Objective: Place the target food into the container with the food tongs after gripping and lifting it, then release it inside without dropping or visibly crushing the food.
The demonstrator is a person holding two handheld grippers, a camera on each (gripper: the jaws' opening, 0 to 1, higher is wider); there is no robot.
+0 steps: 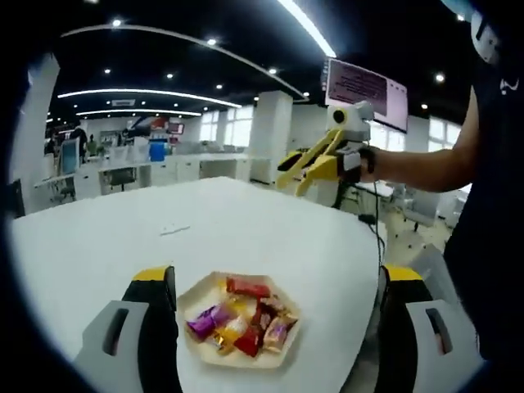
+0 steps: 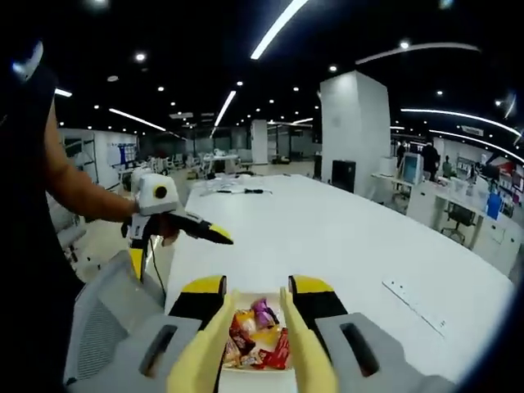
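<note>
The left gripper [image 1: 274, 327] points forward and slightly down, its two black jaws with yellow tips standing wide apart at the bottom of the left gripper view. Nothing sits between them. In the right gripper view it appears at the left, held in the person's left hand [image 2: 168, 233], forearm bare and stretched out from the body.

The right gripper [image 2: 254, 327] has yellow tongs [image 2: 307, 360] fixed along its jaws, the two arms spread with a gap between. In the left gripper view it hangs in the air at upper right, held by the right hand [image 1: 360, 161], arm extended, tong tips angled downward.
</note>
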